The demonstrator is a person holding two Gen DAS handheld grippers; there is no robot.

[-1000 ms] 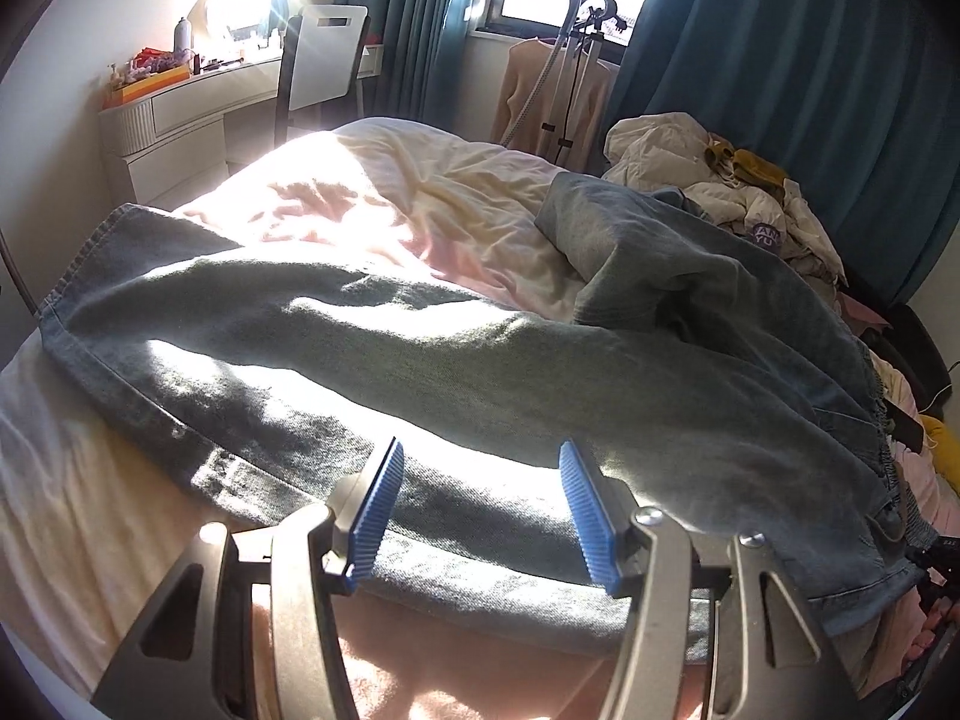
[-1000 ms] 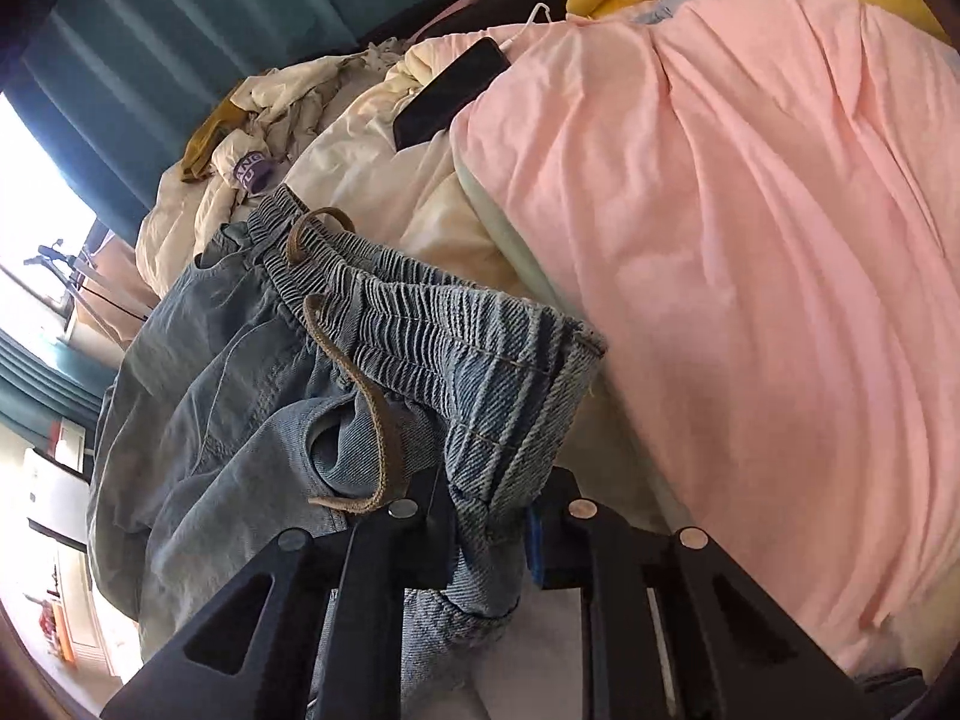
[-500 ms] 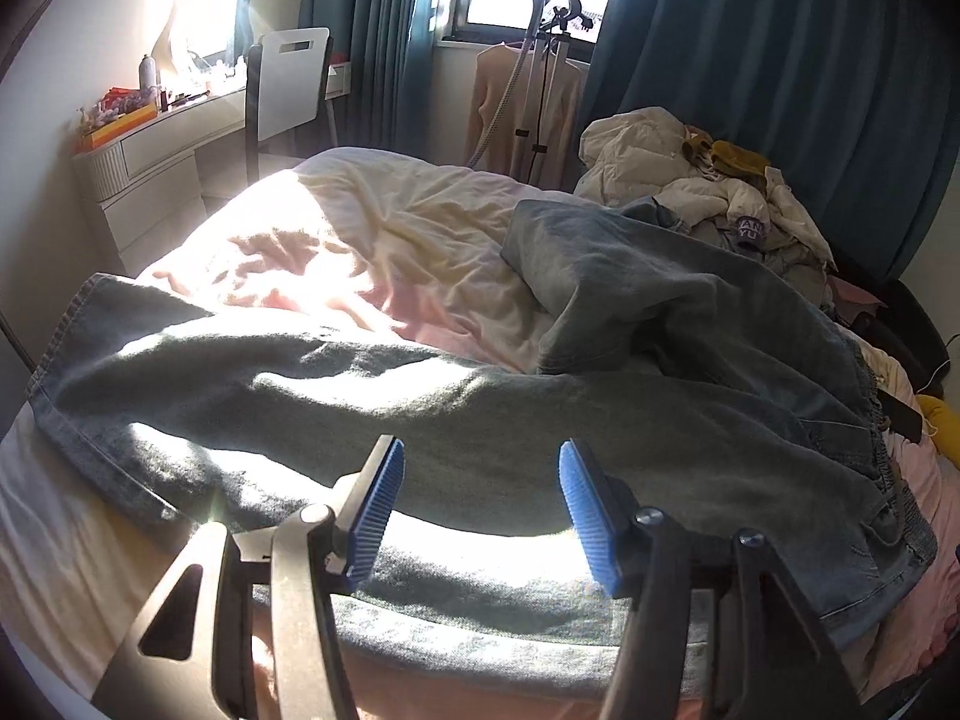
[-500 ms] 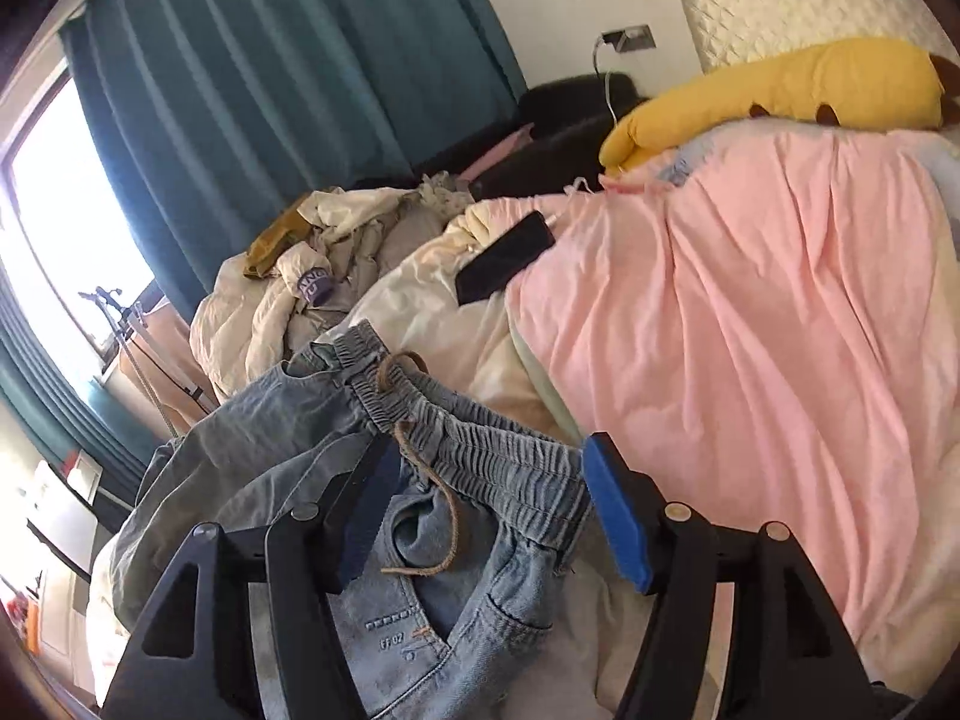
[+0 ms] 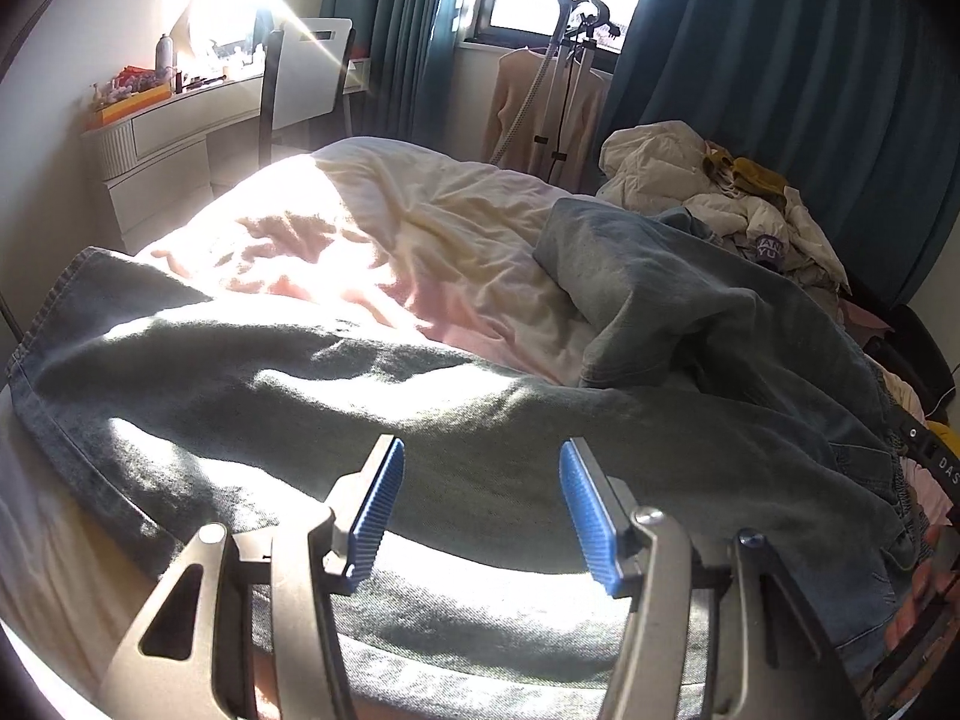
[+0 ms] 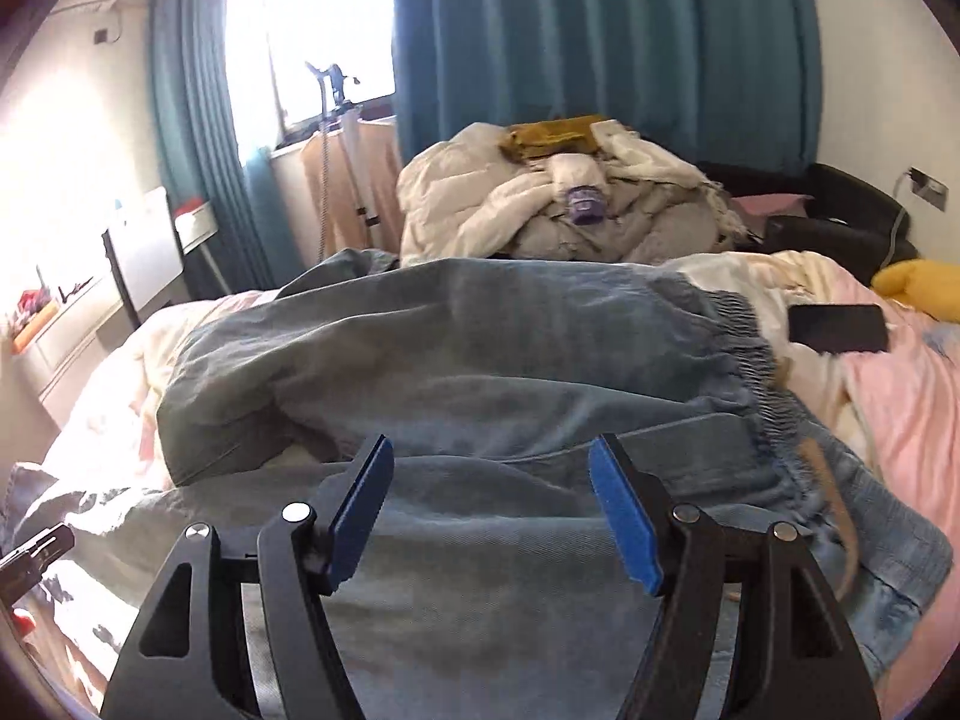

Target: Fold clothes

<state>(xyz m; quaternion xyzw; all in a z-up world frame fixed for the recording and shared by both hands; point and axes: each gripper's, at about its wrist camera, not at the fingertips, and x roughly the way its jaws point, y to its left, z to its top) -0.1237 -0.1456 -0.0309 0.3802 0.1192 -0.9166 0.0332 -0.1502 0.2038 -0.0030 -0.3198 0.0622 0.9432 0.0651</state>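
Jeans [image 5: 456, 408]: lying spread across the bed [image 5: 420, 228], filling the middle and lower part of both views; one leg is running to the left edge of the left wrist view, the other is lying folded back in a hump at centre right.
Waistband [image 6: 756, 372]: showing gathered at right centre of the right wrist view, with a tan drawstring [image 6: 834, 498] trailing down toward the lower right.
Left gripper [image 5: 477, 504]: hovering over the near leg at bottom centre, jaws standing wide apart with only the denim lying below them, nothing being pinched.
Right gripper [image 6: 492, 510]: hovering over the seat of the jeans at bottom centre, jaws having just been opening and now standing wide, with nothing between the blue pads [image 6: 624, 516].
Bed: showing a cream sheet glaring in sunlight at upper left of the left wrist view and a pink cover [image 6: 900, 408] at right of the right wrist view.
Phone [image 6: 837, 327]: lying dark on the bed at right, just beyond the waistband.
Clothes pile [image 6: 570, 204]: sitting behind the jeans at upper centre, before the teal curtains [image 6: 600, 42].
Chair [image 5: 306, 78]: standing at the dresser at upper left.
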